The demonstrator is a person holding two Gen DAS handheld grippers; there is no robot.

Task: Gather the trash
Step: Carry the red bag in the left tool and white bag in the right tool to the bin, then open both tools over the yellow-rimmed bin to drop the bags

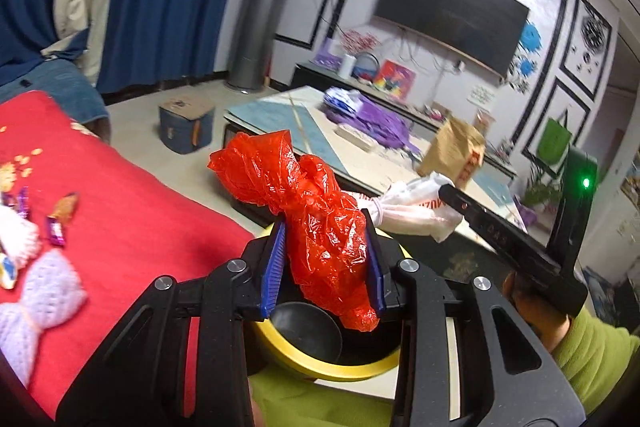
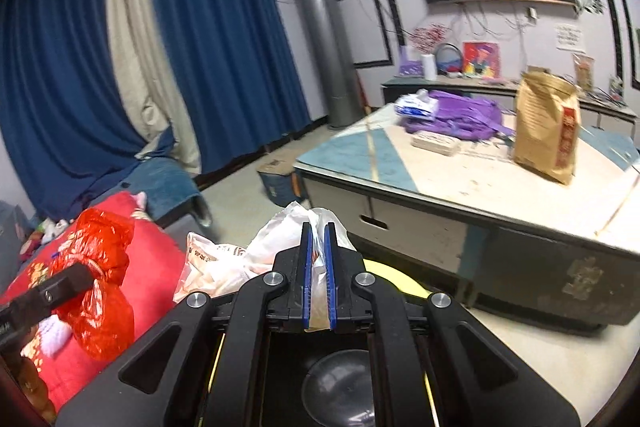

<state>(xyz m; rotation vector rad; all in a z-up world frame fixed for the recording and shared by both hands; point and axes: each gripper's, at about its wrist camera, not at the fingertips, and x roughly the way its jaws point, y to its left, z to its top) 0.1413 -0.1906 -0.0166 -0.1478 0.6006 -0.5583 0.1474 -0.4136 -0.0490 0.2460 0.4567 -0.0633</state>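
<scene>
My left gripper (image 1: pixel 326 227) is shut on a crumpled red plastic bag (image 1: pixel 316 215) and holds it above a yellow-rimmed bin with a black inside (image 1: pixel 320 359). My right gripper (image 2: pixel 319 227) is shut on a white plastic bag (image 2: pixel 240 259), which hangs left of its fingers above the same bin (image 2: pixel 384 277). The white bag (image 1: pixel 412 205) also shows in the left wrist view, at the tip of the right gripper. The red bag (image 2: pixel 100 275) shows at the left of the right wrist view.
A red blanket (image 1: pixel 132 211) with candy wrappers (image 1: pixel 56 227) and a knitted piece (image 1: pixel 40 303) lies at the left. A low table (image 2: pixel 460 183) carries a brown paper bag (image 2: pixel 546 127), purple cloth (image 2: pixel 460 117) and a small box (image 2: pixel 436 143). A blue box (image 1: pixel 184 125) sits on the floor.
</scene>
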